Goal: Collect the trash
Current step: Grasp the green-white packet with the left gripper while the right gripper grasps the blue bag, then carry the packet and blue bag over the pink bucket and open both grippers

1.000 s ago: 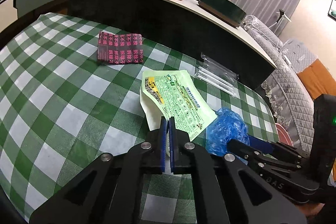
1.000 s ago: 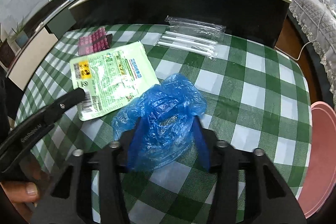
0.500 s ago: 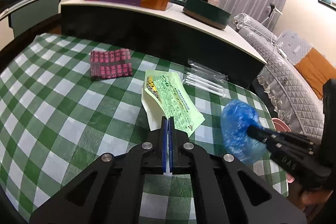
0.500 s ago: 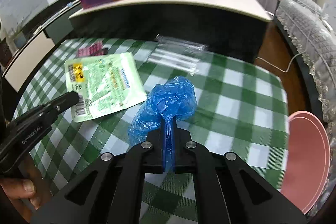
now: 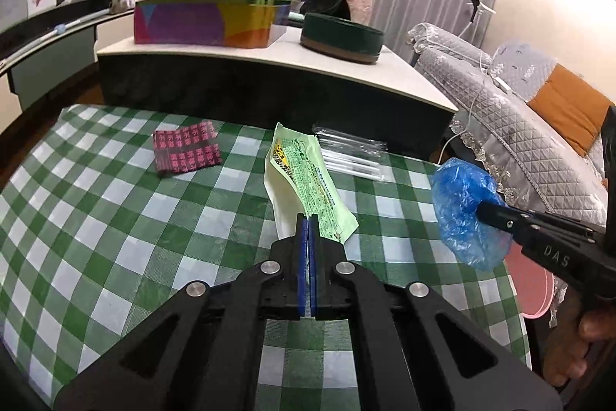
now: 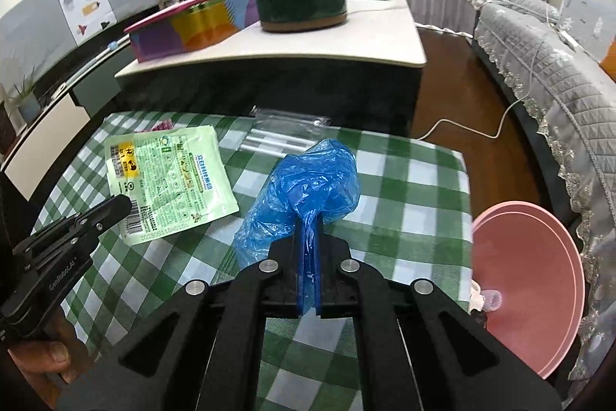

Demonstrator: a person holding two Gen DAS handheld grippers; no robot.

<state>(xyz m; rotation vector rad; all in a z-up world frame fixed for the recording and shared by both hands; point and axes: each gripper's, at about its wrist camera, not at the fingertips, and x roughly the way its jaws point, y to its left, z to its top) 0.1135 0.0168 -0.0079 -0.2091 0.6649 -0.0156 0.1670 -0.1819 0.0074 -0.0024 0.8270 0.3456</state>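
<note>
Blue plastic bag (image 6: 304, 187) is pinched tight in my right gripper (image 6: 308, 230), green packet (image 5: 308, 176) clamped in my left gripper (image 5: 307, 218); I'd carry both level toward the pink bin (image 6: 527, 280) off right.

crinkled translucent blue plastic bag (image 6: 308, 180): thin film, glossy, creased. flat pale-green printed sachet (image 6: 169, 176): smooth plastic foil, slight sheen. green-and-white checked tablecloth (image 5: 96, 218): woven-looking texture, matt. clear cellophane sleeve of white straws (image 5: 352, 156): shiny, see-through. pink-patterned dark packet (image 5: 186, 153): glossy plastic. round pink bin (image 6: 527, 280): smooth plastic, satin. black gripper frames (image 5: 308, 314): matt hard plastic with bright metal rivets; blue finger pads (image 5: 303, 257) smooth. quilted grey sofa cover (image 6: 539, 64): cloth, lace edge.
</note>
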